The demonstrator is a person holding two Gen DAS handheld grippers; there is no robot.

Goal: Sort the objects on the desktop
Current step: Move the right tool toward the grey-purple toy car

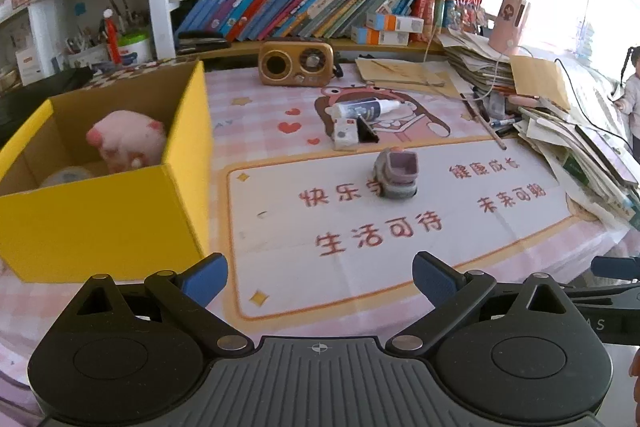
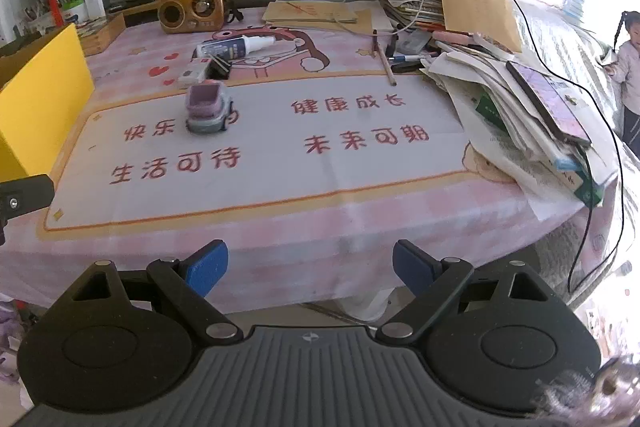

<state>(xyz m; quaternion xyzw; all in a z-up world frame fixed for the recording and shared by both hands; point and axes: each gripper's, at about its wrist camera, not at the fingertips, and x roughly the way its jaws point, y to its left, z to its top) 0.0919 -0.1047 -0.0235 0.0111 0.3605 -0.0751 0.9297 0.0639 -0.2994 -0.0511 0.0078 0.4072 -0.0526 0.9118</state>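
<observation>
Both the left gripper (image 1: 320, 277) and right gripper (image 2: 310, 265) hang wide apart and hold nothing, so the next job looks like grabbing the small grey-purple toy car (image 1: 396, 175) mid-mat and dropping it into the yellow cardboard box (image 1: 120, 211) with the pink plush toy (image 1: 128, 143).

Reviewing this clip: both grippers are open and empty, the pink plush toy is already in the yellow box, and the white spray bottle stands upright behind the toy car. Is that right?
Not quite. The white spray bottle lies on its side, not upright, as the left wrist view shows. The rest holds: the left gripper and right gripper are open and empty, the pink plush toy sits in the yellow box, and the bottle is behind the toy car.
</observation>
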